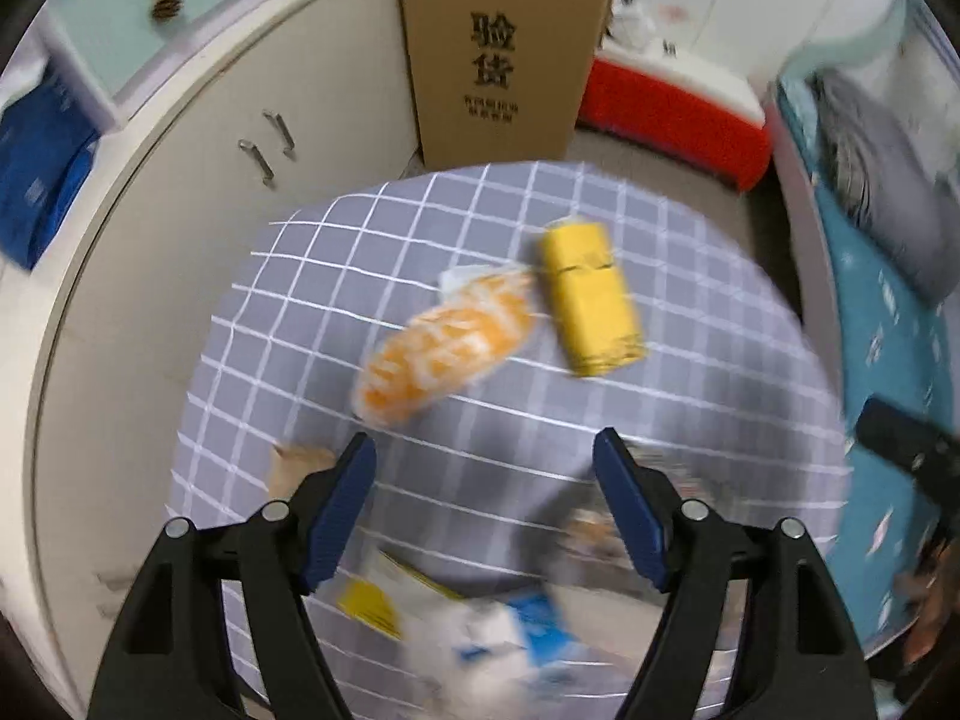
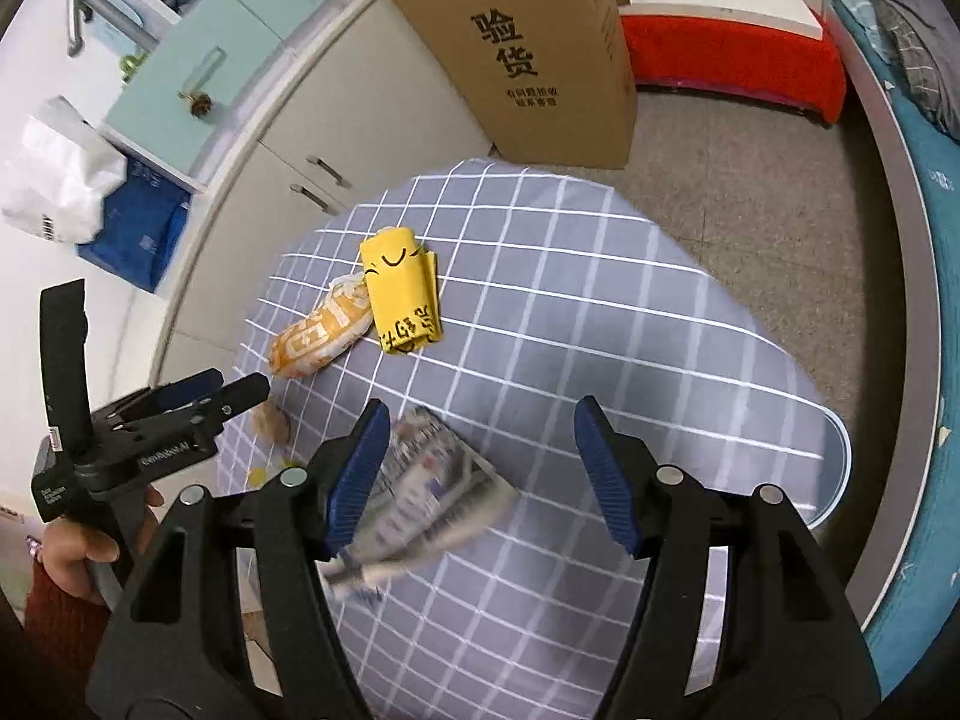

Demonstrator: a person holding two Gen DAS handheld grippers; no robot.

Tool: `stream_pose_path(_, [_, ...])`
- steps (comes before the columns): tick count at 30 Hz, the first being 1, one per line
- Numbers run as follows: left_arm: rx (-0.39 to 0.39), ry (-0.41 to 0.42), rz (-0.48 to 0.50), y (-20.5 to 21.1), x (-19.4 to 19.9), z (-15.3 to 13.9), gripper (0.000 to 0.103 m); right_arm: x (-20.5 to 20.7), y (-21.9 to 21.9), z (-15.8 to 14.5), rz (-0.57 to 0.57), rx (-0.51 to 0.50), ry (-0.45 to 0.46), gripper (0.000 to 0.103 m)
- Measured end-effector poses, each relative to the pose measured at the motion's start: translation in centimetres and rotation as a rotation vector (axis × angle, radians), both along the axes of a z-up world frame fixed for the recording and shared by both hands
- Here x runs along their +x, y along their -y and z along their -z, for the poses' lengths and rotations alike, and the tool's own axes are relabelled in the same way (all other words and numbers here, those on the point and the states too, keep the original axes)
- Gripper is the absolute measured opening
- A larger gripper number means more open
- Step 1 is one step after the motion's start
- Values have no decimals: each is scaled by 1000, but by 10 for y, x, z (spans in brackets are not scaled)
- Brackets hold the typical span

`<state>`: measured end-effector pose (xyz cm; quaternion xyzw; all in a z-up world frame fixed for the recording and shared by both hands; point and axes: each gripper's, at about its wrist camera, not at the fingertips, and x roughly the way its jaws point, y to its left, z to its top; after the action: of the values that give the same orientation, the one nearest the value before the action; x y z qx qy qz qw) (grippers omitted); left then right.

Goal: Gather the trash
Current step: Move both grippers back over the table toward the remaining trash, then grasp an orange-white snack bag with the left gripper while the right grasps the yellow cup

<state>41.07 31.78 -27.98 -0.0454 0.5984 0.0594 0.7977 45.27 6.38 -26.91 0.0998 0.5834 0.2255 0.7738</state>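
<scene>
My left gripper (image 1: 485, 450) and right gripper (image 2: 474, 423), both gaping and empty above the checked cloth (image 2: 600, 312); a hasty descent may pinch it instead of the folded newspaper (image 2: 432, 480)

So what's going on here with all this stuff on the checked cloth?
A person holds a gripper in each hand above a checked cloth strewn with trash. Both the left gripper and right gripper are open and empty. An orange wrapper, a yellow packet and a folded newspaper lie uncollected.
</scene>
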Motion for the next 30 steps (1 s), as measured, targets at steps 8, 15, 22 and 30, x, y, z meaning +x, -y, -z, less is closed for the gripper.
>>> stream_pose_path(8, [35,-89,158,-13,33,56,73,29,-69,26,-33,-89,-36,66])
stream_pose_path(15, [-47,-92,136,-38,40,68,38,44,-122,44,-94,-143,-43,69])
stream_pose_path(22, [-126,-34,19,-63,24,57,31,59,-160,71,-149,-213,-61,71])
stream_pose_path(30, [-140,10,-32,-68,7,37,30,65,-164,84,-175,-213,-80,42])
